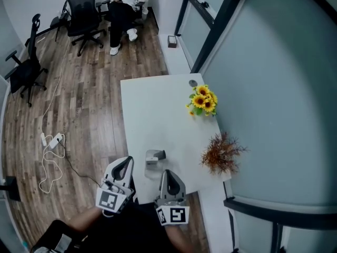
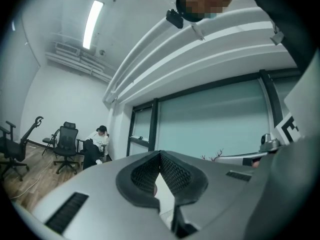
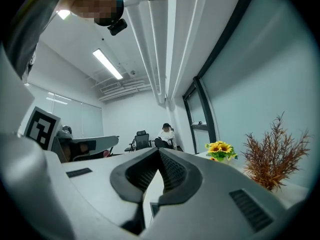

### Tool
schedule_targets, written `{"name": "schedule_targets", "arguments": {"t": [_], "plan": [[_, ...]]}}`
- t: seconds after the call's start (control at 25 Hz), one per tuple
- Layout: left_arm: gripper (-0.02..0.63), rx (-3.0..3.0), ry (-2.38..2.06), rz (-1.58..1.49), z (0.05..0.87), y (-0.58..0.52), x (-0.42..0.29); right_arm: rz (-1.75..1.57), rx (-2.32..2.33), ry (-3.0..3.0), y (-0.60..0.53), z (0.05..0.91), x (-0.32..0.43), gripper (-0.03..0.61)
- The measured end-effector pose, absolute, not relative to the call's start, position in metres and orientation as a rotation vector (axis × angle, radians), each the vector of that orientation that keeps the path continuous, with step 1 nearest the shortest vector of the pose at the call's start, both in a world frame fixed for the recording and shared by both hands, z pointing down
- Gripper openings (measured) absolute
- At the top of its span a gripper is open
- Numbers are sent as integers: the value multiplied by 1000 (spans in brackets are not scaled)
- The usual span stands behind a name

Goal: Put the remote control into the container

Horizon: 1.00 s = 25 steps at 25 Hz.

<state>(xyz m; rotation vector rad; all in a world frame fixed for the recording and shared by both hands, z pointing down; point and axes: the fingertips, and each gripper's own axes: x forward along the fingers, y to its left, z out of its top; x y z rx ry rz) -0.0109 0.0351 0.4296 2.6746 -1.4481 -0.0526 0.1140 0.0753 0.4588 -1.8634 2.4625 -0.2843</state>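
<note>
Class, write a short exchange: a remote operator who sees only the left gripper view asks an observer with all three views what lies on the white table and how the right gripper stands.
Operator: I see only my left gripper, jaws shut, and the room beyond. What lies on the table?
Observer: In the head view, a small grey object lies near the near edge of the white table. It shows between the two grippers' tips, and I cannot tell what it is.
Operator: And the right gripper?
Observer: The right gripper view shows the right gripper shut, with nothing between its jaws.
</note>
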Motion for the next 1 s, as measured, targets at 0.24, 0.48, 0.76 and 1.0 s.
{"name": "schedule_targets", "arguments": {"t": [0.24,0.48,0.76,1.0], "plan": [[8,2656,-1432,-36,432,43,-6,-260,-1912,2465,83,467,123,5],[8,2667,-1434,-43,433,44,-4,-248,-1934,2444,82,465,127,3],[8,2651,-1417,-36,437,48,-3,-244,-1937,2444,82,463,129,3],[8,2666,-1428,-37,434,53,-5,-265,-1929,2471,83,470,125,3]]}}
